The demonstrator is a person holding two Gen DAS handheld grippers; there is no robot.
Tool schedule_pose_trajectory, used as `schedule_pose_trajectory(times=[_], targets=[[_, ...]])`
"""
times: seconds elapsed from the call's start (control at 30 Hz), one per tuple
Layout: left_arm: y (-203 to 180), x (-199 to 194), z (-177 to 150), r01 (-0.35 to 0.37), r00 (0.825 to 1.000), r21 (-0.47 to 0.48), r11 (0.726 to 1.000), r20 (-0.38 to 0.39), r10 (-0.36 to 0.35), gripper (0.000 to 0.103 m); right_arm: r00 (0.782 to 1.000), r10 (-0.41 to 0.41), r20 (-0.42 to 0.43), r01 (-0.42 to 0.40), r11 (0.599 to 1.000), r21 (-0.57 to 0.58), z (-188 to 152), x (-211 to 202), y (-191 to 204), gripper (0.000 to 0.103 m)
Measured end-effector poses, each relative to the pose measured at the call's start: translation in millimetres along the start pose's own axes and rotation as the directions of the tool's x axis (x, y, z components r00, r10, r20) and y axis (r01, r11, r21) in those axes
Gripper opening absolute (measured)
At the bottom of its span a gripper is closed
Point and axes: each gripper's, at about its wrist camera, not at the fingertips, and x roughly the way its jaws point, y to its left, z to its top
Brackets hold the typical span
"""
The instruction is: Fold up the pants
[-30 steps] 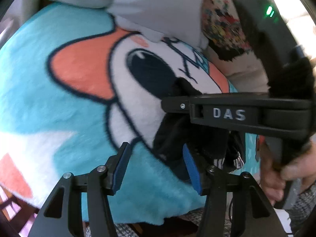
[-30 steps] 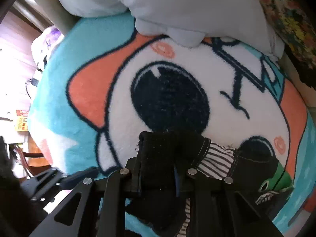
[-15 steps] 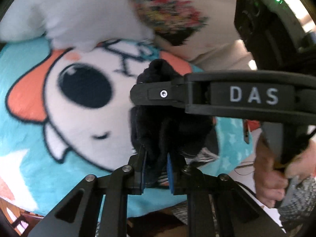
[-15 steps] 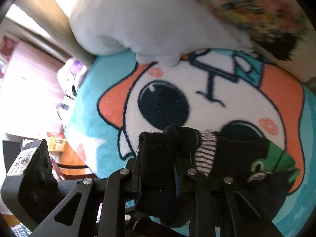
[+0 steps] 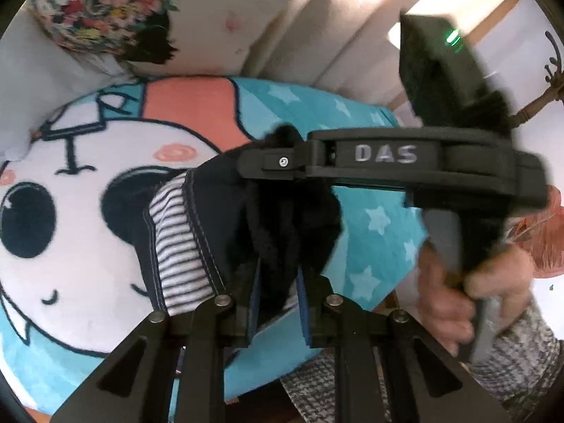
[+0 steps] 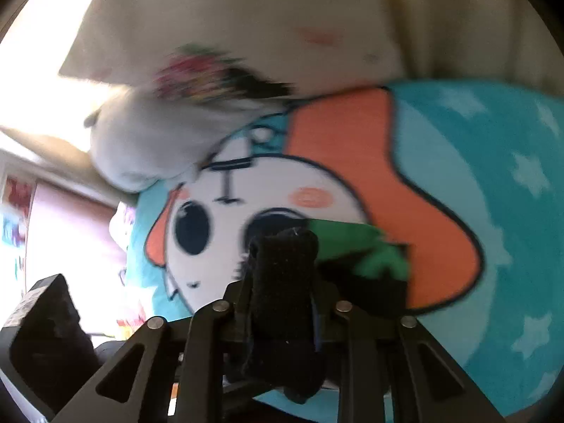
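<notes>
item: pants (image 5: 197, 232), small, dark fabric with a striped panel and a green patch on the far part in the right wrist view; location: partly raised above a cartoon-face blanket (image 5: 70, 246), the lower part trailing toward it, contact with the blanket not clear. left gripper (image 5: 278, 303): pads drawn in narrow, pinching a bunched black edge of the pants; 1.0 s ago it stood wide apart with nothing between the pads, and by 0.5 s ago it had clamped the cloth. right gripper (image 6: 282, 303): pinched on a thick black roll of the same garment, a hold it has kept through all 3 moments; in the left wrist view it sits just above the left one's grip point, fingers crossing the frame. change recorded: both views have swung so that the blanket face sits lower and further off, and the wall (image 5: 317, 35) and a floral pillow (image 5: 105, 10) fill more of the frame, which reads as both ends being lifted together. meaning for the task, as a judgement: the 2-point hold is now secured, so the garment can be carried over and laid in a fold; fold itself not yet made. risk noted: the bunched grips may leave the layers uneven once set down.
</notes>
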Motion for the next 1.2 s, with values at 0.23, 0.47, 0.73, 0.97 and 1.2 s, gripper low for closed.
schedule_pose_trajectory(times=[0.23, 0.47, 0.73, 0.97, 1.2], targets=[[18, -22, -7, -0.009, 1.000, -0.045, 0.999, 0.018, 0.009, 0.040, 0.985, -0.136, 0.107, 0.117, 0.978, 0.173, -9, -34, -73, 0.048], [53, 8, -15, -0.008, 1.000, -0.219, 0.976, -0.030, 0.001, 0.040, 0.972, 0.126, 0.196, -0.142, 0.988, 0.068, -13, -63, -33, 0.048], [25, 49, -25, -0.050, 0.995, -0.122, 0.991, -0.089, 0.039, 0.047, 0.956, 0.293, 0.005, -0.285, 0.925, 0.252, -30, 17, -43, 0.048], [21, 26, -26, 0.011, 0.997, -0.099, 0.995, -0.080, -0.019, 0.047, 0.982, 0.186, 0.001, -0.178, 0.936, 0.305, -35, 29, -69, 0.027], [68, -5, -15, -0.017, 1.000, -0.241, 0.970, 0.007, 0.019, 0.049, 0.991, 0.096, 0.095, -0.111, 0.979, 0.172, -32, -14, -53, 0.062]])
